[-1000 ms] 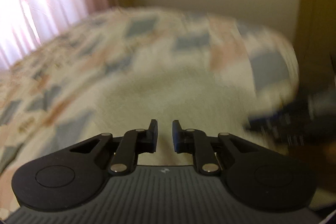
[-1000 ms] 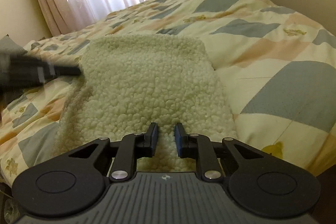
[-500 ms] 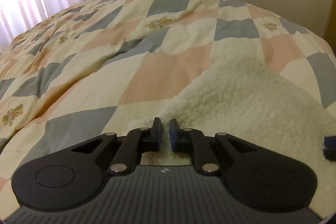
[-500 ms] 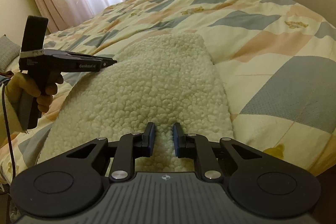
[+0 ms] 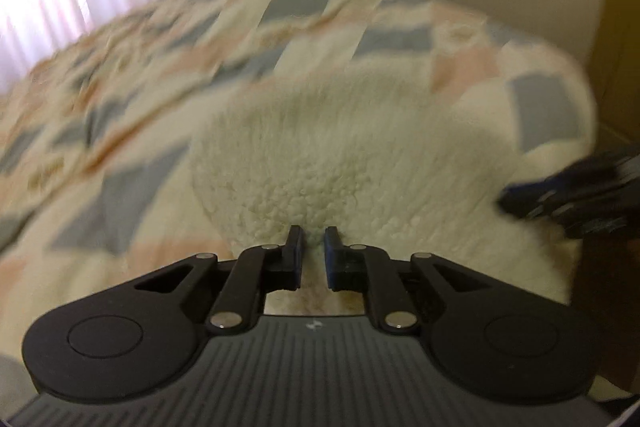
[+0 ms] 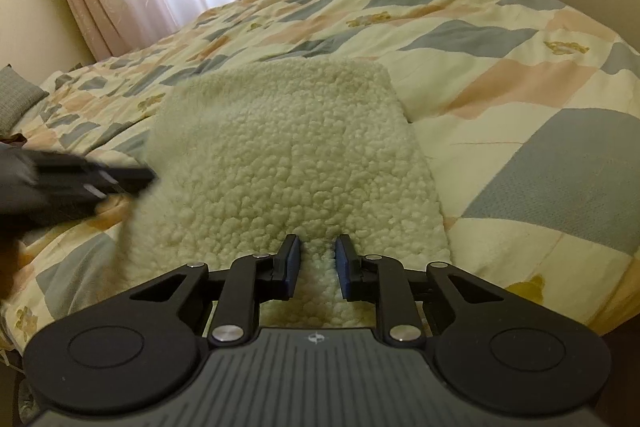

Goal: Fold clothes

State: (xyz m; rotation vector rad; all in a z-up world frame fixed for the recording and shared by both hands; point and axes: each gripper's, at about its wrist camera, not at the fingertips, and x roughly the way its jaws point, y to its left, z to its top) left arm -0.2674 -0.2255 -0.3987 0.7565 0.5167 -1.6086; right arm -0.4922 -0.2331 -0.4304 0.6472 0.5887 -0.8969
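Left wrist view: the frame is motion-blurred. The left gripper (image 5: 313, 254) hangs low over the near edge of the cream fleece garment (image 5: 352, 147), its jaws parted by a narrow gap with nothing visibly clamped between them. Half a second ago this camera faced the quilt at the garment's left border; it now looks across the middle of the fleece, so the gripper has swung rightward. The right gripper (image 5: 572, 195) shows as a dark smear at the right edge. Right wrist view: sharp. The right gripper (image 6: 317, 261) sits at the garment's near edge, jaws slightly apart and straddling a tuft of fleece without pinching it, a little wider than a moment ago. The fleece garment (image 6: 288, 155) lies as a compact rectangle with straight sides on the patchwork quilt (image 6: 540, 99), near the bed's near-right corner. The left gripper (image 6: 120, 181), blurred, is at the garment's left edge, lower than half a second ago. Assessment: the garment already lies in a folded-looking shape; whether a further fold or only smoothing remains cannot be determined.
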